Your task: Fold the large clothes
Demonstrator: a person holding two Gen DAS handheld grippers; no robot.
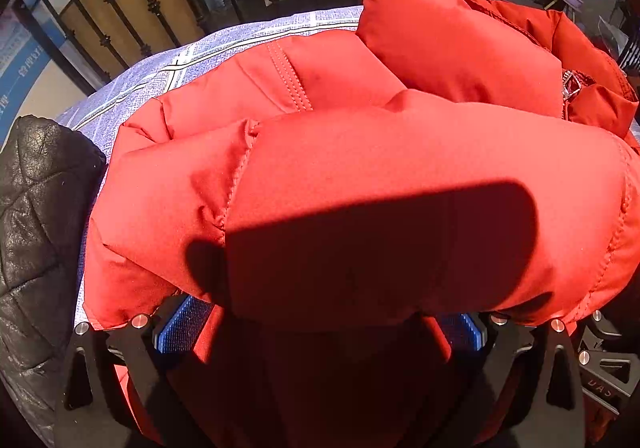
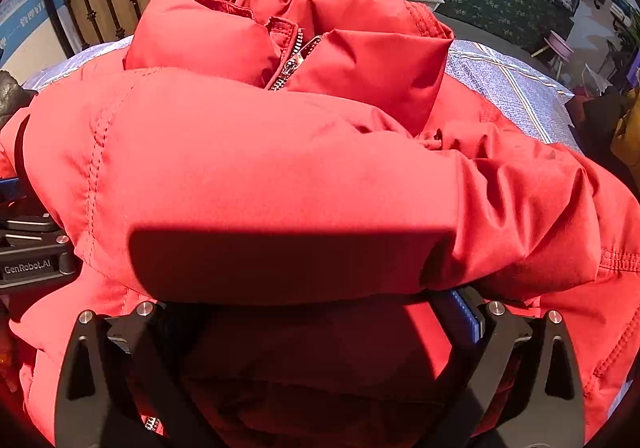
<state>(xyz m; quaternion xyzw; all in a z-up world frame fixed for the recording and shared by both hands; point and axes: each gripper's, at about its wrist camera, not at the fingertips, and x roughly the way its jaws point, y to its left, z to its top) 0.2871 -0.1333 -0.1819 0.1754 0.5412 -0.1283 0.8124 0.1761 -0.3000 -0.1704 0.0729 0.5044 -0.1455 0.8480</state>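
Observation:
A puffy red down jacket (image 1: 360, 175) lies bunched on a blue-grey plaid bed sheet (image 1: 168, 67). It fills the right wrist view too (image 2: 260, 167), with its silver zipper (image 2: 290, 63) near the collar. My left gripper (image 1: 320, 324) stands wide open, its blue pads (image 1: 184, 324) on either side of a thick folded roll of the jacket that covers the fingertips. My right gripper (image 2: 320, 312) is likewise wide open under the jacket's folded edge, one blue pad (image 2: 466, 312) showing. The left gripper's body shows at the right wrist view's left edge (image 2: 28, 268).
A black quilted leather garment (image 1: 36, 232) lies at the left of the bed. A black iron bed rail (image 1: 120, 19) runs behind, with pillows beyond it. Dark and yellow clothes (image 2: 616, 127) sit at the right edge of the bed.

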